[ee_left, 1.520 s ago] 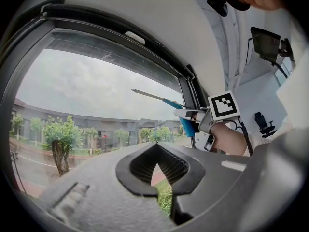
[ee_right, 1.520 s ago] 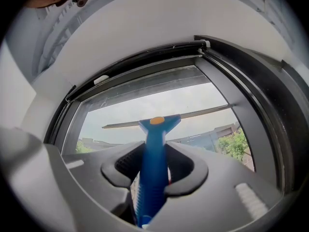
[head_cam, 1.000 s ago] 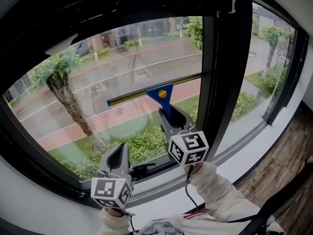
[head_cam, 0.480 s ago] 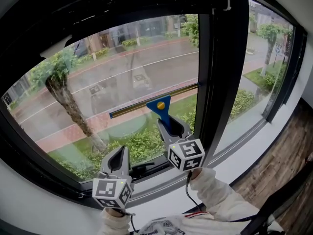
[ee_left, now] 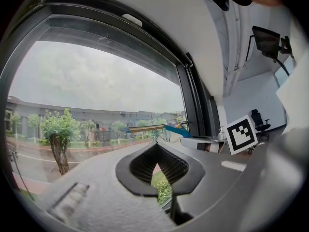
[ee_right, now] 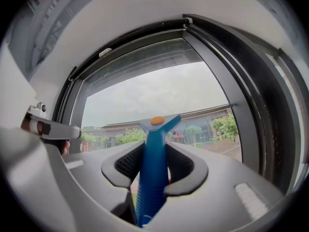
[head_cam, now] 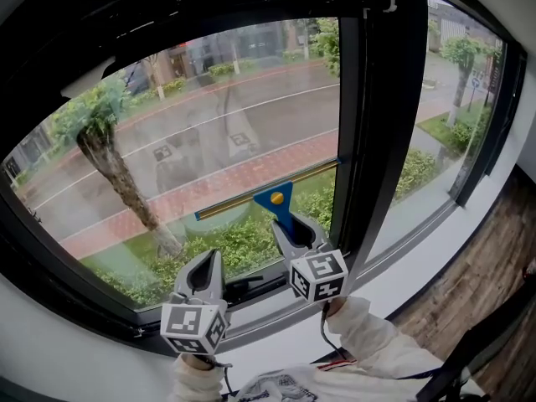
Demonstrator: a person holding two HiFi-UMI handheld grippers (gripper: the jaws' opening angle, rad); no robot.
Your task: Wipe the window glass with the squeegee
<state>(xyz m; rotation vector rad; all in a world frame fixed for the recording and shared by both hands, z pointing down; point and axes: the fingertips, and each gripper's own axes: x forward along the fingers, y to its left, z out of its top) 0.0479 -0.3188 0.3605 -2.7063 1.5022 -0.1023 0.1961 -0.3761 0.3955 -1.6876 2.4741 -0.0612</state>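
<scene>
Right gripper [head_cam: 295, 229] clamped on handle of blue-handled squeegee [head_cam: 274, 199] with orange stud. Blade flat against lower window glass [head_cam: 209, 132], right end beside black frame post [head_cam: 381, 99]. Left gripper [head_cam: 203, 268] jaws together, empty, near sill.

Office, swivel chair [ee_left: 256, 120], monitor [ee_left: 267, 40], big street-facing window [head_cam: 218, 115]

Squeegee [head_cam: 270, 195] against window glass [head_cam: 209, 115], above right claw [head_cam: 295, 229]; left claw [head_cam: 205, 268] lower left.
</scene>
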